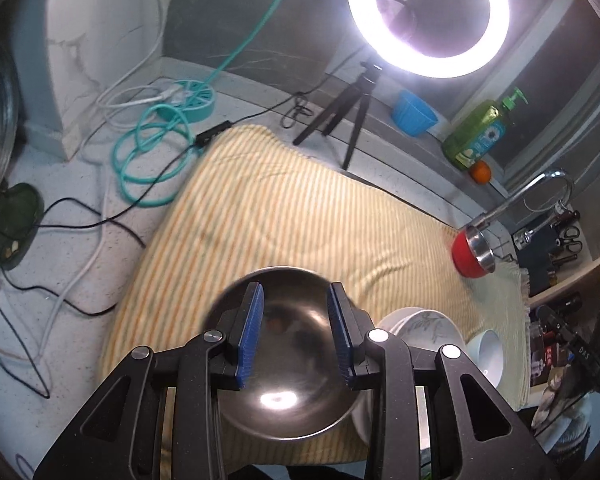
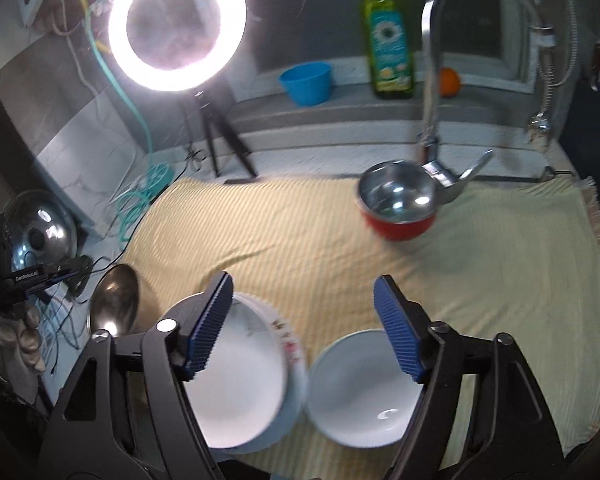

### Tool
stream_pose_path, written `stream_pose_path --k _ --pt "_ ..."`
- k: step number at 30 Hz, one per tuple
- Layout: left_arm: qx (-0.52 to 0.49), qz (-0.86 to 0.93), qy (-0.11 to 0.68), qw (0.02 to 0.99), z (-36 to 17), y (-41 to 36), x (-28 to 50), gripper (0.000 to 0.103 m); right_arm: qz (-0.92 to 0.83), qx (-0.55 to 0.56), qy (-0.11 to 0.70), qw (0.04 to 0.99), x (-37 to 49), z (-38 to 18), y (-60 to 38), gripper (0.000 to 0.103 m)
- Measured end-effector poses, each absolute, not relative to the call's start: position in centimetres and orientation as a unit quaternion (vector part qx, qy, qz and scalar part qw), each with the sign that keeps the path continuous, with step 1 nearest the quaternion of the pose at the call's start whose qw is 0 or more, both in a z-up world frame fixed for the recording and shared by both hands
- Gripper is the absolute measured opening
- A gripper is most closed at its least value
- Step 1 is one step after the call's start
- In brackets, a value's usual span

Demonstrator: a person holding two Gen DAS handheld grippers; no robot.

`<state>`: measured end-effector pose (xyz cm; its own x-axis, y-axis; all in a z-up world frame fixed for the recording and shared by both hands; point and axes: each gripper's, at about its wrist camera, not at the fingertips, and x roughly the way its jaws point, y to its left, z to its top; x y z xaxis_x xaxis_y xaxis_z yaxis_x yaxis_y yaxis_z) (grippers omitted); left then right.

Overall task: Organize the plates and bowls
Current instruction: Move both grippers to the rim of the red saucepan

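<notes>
While our left gripper (image 1: 296, 336) clamped the steel bowl (image 1: 284, 352) above the striped towel's (image 1: 260, 208) near edge, our empty right gripper (image 2: 304, 328) gaped over stacked plates (image 2: 236, 376); that thin rim hold risked slipping.

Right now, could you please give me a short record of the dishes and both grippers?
surface: yellow striped cloth
white plates: stacked at the cloth's near edge
white bowl: upright, just right of the plates
red bowl: steel inside, far side of the cloth, by the tap
left gripper: closed on a metal dish, held tilted off the cloth
right gripper: open, empty, above the plates and white bowl
</notes>
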<state>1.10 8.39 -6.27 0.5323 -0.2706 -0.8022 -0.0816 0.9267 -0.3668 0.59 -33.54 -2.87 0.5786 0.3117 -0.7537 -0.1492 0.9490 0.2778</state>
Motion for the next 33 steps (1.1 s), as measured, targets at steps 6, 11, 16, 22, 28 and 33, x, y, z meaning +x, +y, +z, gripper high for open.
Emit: stream_pose_path --k 6,11,16,22,28,33 --pt "-0.169 -0.096 0.485 0.853 -6.1 3.9 2.8 0.031 0.109 0.1 0.451 0.88 1.4 -3.4 -38.6 0.087" --pt "-0.147 -0.133 0.486 0.851 -6.1 -1.3 4.4 0.031 0.086 0.099 0.478 0.869 2.7 -5.1 -42.5 0.087" --pt "-0.128 -0.17 0.492 0.844 -6.7 -7.0 6.4 0.031 0.084 0.109 0.475 0.869 4.2 -6.6 -45.6 0.087" --pt "-0.126 -0.211 0.498 0.832 -7.7 -13.1 9.5 0.031 0.094 0.139 0.483 0.859 7.0 -8.6 -48.0 0.07" --pt "-0.124 -0.232 0.515 0.816 -9.2 -17.6 13.0 0.031 0.122 0.167 0.493 0.845 9.9 -10.3 -48.3 0.058" --pt "-0.126 -0.232 0.532 0.804 -10.8 -19.8 15.6 0.029 0.139 0.181 0.496 0.838 11.7 -11.3 -47.9 0.056"
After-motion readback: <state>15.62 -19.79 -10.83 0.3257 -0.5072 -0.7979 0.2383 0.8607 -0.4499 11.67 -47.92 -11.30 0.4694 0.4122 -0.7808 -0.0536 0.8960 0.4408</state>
